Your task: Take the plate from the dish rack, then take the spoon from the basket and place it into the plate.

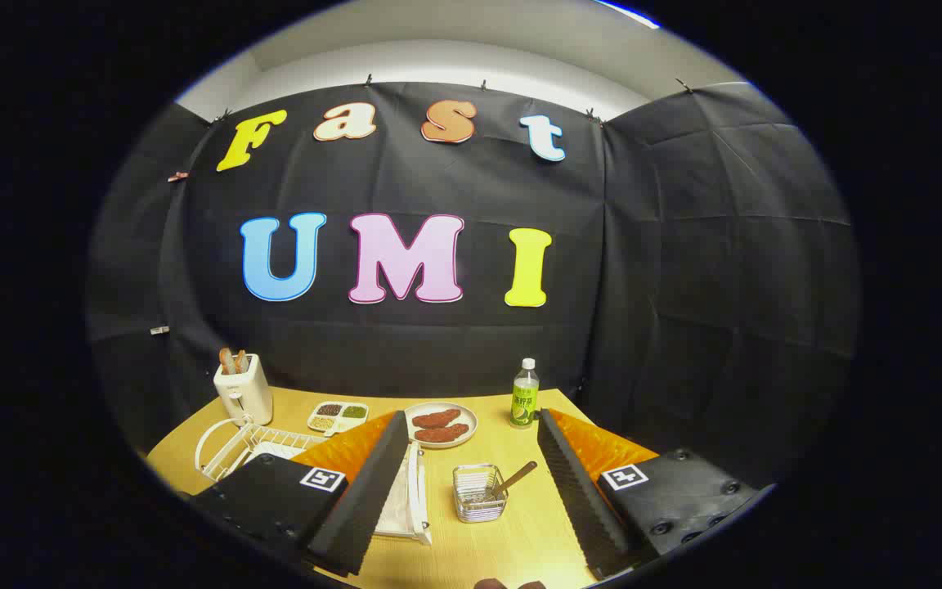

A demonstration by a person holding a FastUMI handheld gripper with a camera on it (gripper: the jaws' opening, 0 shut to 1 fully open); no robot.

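Note:
My gripper is open, held above the near side of a wooden table, with nothing between its fingers. A small wire basket stands on the table between the fingers, and a brown-handled spoon leans out of it toward the right finger. A white plate stands on edge just right of the left finger, partly hidden by it. The white wire dish rack reaches out to the left beyond that finger.
Beyond the fingertips lies a round plate with brown food. A green-labelled bottle stands ahead of the right finger. At the far left are a white toaster and a divided tray of beans.

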